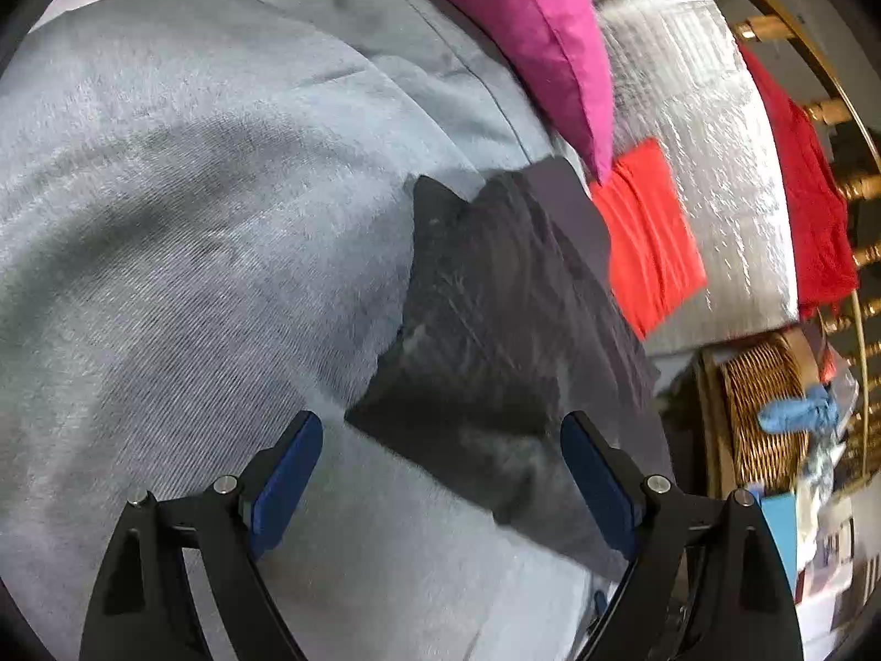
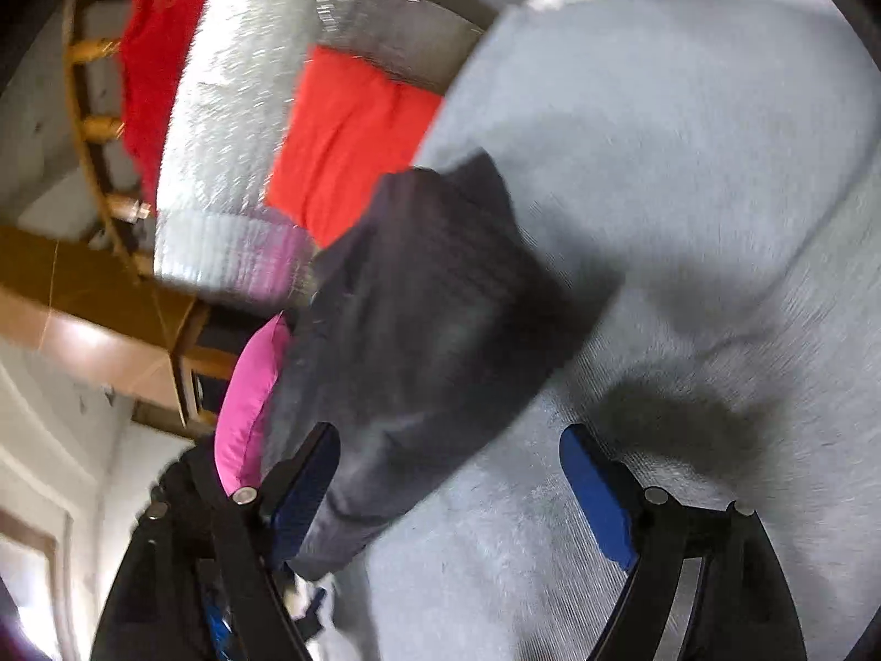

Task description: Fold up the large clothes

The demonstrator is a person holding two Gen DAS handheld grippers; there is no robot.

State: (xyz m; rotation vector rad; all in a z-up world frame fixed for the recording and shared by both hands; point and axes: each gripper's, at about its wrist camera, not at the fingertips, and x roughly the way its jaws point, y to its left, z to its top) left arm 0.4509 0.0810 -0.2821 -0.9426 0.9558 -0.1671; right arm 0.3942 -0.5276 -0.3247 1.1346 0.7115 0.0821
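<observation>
A dark grey garment (image 1: 495, 319) lies folded into a compact pile on a light blue-grey bedcover (image 1: 192, 220). In the left wrist view my left gripper (image 1: 440, 440) stands open just above the garment's near corner, its blue pads (image 1: 289, 476) wide apart and touching nothing. The right wrist view shows the same garment (image 2: 418, 319) from the other side, blurred by motion. My right gripper (image 2: 449, 457) is open over its near edge, and the cloth sits between the fingers without the pads (image 2: 594, 487) pressing on it.
A magenta cushion (image 1: 528, 33) leans beside the garment, with a folded red cloth (image 1: 650, 237) on a silvery quilted mat (image 1: 699, 126) beyond. More red fabric (image 1: 809, 204) hangs on a wooden rail. A wicker basket (image 1: 765, 418) stands off the bed edge.
</observation>
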